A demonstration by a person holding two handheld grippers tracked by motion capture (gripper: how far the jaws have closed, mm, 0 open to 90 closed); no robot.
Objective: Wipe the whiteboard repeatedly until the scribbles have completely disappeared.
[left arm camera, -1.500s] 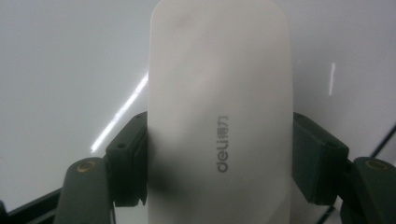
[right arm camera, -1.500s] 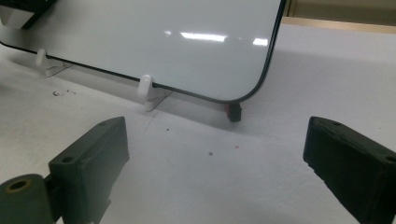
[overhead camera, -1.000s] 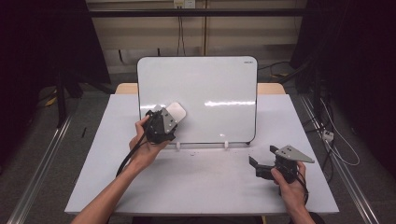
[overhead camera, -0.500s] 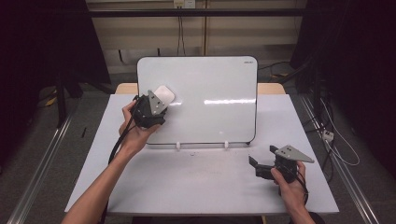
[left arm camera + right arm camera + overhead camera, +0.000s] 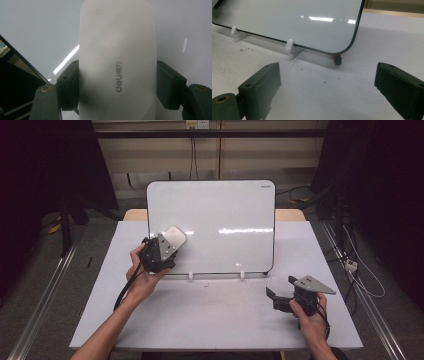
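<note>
On the white table (image 5: 210,320) stands a big whiteboard (image 5: 220,220), leaning back on two small white clips (image 5: 242,275). From the middle of the table, the board is at 12 o'clock.

At about 10 o'clock from the middle of the table, the left hand (image 5: 142,275) holds the left gripper (image 5: 167,247) up against the lower left part of the board. Its jaws squeeze a white eraser (image 5: 175,238) from both sides. In the left gripper view, the eraser (image 5: 117,60) is long and smooth with round ends, and the grey word "deli" is printed on it. The black jaws press on its two long sides. The board's shiny face is right behind it. Whether the eraser touches the board is hard to tell.

At about 4 o'clock, the right hand (image 5: 310,317) holds the right gripper (image 5: 277,300) low over the table, well apart from the board. Its jaws are spread wide with nothing between them. In the right gripper view, the right gripper (image 5: 327,85) points at the board's bottom corner (image 5: 347,47) and one white clip (image 5: 290,47).
</note>
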